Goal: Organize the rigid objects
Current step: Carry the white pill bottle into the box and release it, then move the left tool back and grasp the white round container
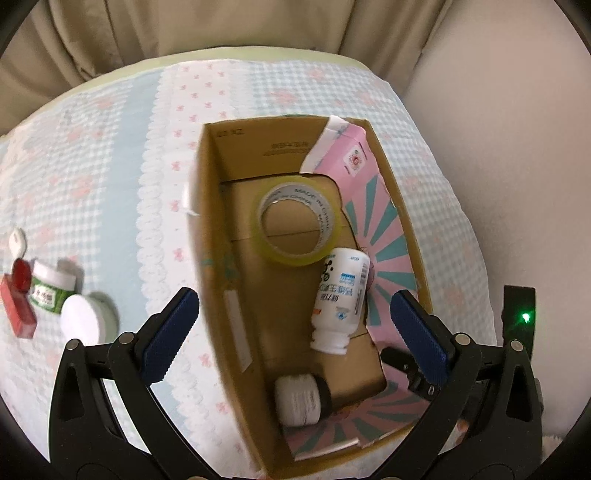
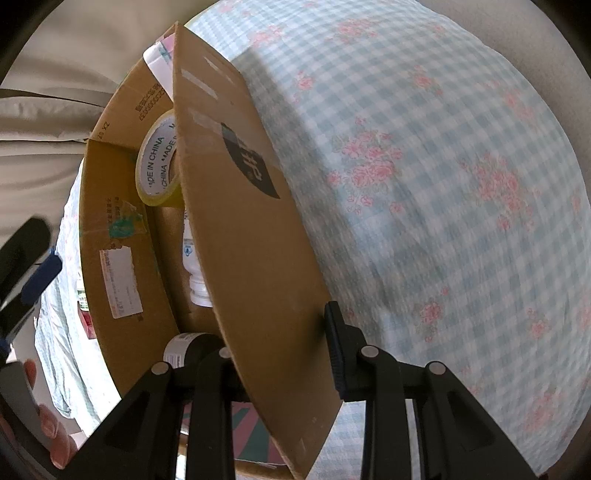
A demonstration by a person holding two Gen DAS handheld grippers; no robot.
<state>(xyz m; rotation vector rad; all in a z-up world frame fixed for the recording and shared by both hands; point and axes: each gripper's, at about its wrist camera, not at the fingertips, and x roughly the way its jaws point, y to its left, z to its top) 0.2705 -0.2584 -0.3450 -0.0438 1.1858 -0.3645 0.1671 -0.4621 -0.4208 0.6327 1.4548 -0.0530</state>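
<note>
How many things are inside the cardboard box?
3 loose items in the cardboard box: a tape roll at the far end, a white bottle mid-box, a small dark-capped jar nearest. More may hide beneath.

Table (image 1: 110, 155) covered in a gingham tablecloth (image 2: 424, 110), pale blue and white check with pink flower clusters; a white lacy band with small pink bows runs lengthwise across it. Pale green edge (image 1: 258, 51) shows at the table's far side. Behind the table, beige curtain (image 1: 184, 26) hanging in vertical folds. Right of the table, plain off-white wall (image 1: 498, 129). Light soft and even, daylight-like; faint shadows on the cloth. Floor not visible.
</note>
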